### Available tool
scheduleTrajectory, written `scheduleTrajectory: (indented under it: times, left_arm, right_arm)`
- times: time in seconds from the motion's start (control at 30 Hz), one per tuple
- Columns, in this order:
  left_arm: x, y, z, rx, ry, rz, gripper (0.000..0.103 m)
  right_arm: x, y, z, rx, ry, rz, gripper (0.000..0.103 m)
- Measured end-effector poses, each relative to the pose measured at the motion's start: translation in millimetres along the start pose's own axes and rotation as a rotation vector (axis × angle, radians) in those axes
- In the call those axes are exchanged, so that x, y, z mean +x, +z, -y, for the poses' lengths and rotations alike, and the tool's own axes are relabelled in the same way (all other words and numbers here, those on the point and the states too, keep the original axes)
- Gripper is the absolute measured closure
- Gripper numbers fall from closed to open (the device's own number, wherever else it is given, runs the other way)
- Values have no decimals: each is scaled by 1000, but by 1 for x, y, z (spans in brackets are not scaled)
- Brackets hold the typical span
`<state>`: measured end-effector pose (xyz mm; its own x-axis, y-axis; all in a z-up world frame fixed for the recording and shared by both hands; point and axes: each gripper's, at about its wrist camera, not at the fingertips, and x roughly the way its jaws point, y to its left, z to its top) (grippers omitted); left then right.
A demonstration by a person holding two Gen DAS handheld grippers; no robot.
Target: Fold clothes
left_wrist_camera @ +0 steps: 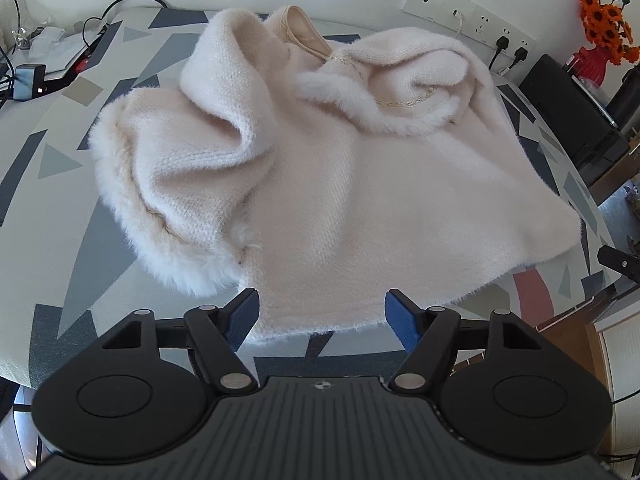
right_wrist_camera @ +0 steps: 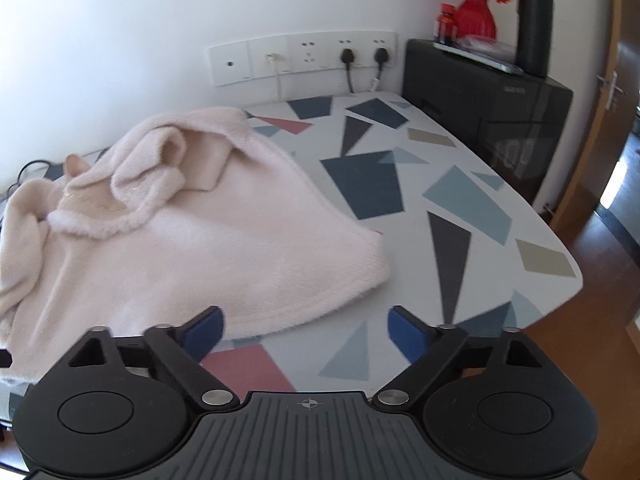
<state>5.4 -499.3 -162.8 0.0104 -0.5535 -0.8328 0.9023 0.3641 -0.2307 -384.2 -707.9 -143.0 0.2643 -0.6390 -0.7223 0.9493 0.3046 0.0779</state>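
A cream fluffy garment with fur-trimmed cuffs lies crumpled on the patterned table; its sleeves are bunched toward the far side and its hem faces me. My left gripper hovers open over the near hem, blue pads apart, nothing pinched. In the right wrist view the same garment fills the left half of the table. My right gripper stands wide open just off the garment's lower right corner, with its left pad over the hem's edge and only tabletop between the pads.
A wall socket strip with plugged cables runs behind the table. A black appliance at the far right carries a red vase of orange flowers and a dark bottle. Cables and a small device sit at the far left.
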Motion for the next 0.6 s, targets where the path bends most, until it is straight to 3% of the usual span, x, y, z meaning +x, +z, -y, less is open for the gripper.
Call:
scheduleTrajectory:
  times: [0.3, 0.47, 0.6]
  left_arm:
    - [-17, -8, -23, -70, 93, 24, 24]
    - [-24, 0, -24, -175, 116, 70, 13]
    - [-20, 8, -5, -135, 123, 82, 9]
  right_arm:
    - [3, 13, -33, -119, 74, 34, 1]
    - [11, 28, -31, -145, 140, 41, 1]
    - [14, 39, -18, -152, 172, 62, 1]
